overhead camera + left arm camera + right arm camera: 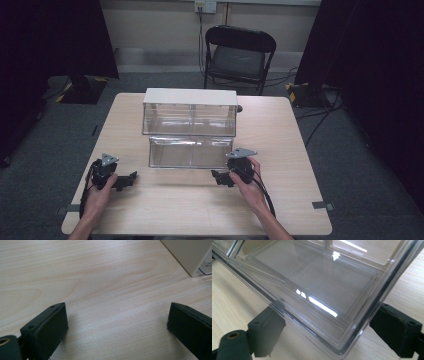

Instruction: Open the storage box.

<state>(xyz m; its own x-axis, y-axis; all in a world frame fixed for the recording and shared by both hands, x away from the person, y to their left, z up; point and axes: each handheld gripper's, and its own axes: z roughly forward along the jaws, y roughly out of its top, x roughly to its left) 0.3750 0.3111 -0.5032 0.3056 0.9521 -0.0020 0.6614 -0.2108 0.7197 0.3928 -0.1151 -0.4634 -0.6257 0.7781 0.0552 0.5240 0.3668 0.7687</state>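
Observation:
A clear plastic cabinet with a white top stands at the middle of the wooden table. Its clear drawer is pulled out in front of it and looks empty. My right gripper lies at the drawer's front right corner. In the right gripper view, that gripper is open, and the drawer's corner lies between the wide-apart jaws. My left gripper rests on the table left of the drawer. It is open over bare wood, with the cabinet's white corner beyond it.
A black folding chair stands behind the table's far edge, with cables on the grey floor to the right. Dark curtains hang at both sides. Bare tabletop lies left, right and in front of the cabinet.

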